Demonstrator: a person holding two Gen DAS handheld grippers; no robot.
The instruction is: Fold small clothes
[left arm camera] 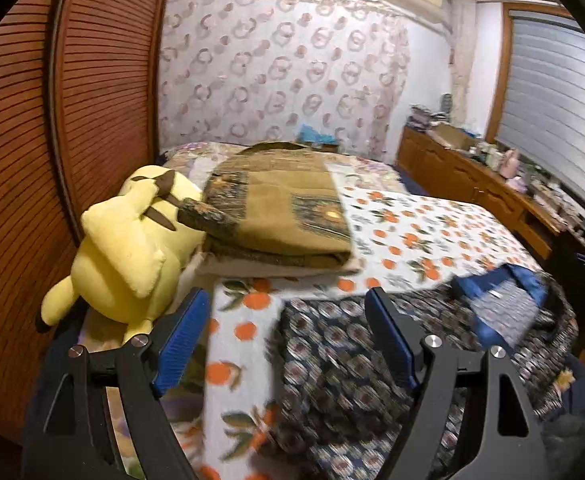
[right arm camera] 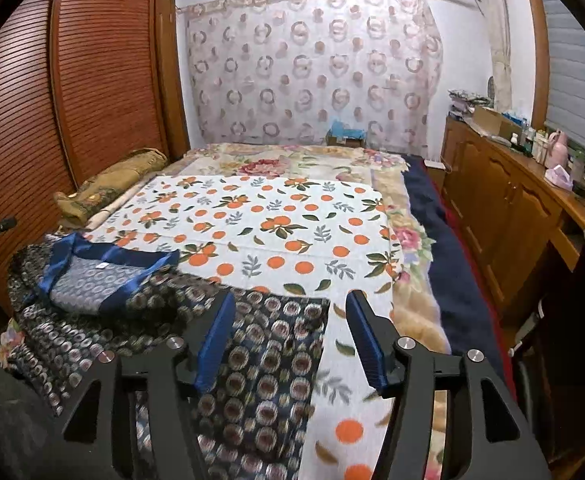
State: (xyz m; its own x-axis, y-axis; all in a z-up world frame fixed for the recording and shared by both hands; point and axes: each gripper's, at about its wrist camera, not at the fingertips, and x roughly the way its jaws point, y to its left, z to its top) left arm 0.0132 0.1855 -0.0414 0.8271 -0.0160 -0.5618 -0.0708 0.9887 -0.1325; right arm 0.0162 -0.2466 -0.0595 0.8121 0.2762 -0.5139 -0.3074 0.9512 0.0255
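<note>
- The left tongs stand released, their ribbed blue pads spread wide on black angular arms; nothing is pinched between them.
- The right tongs are also released, with the same ridged blue pads apart and not pressing on the cloth below.
- Under both lies the garment, a dark navy fabric printed with round medallions, lying flat and soft at the near edge of the bed; its plain blue trim frames a paler lining with faint rings.
- The garment rests on a white sheet patterned with oranges and green leaves, spread smooth across the bed.
- A plump yellow plush toy sits at the sheet's left side, beside a folded olive blanket.
- Slatted reddish wooden doors rise on the left.
- At the back hangs a sheer curtain with ring shapes.
</note>
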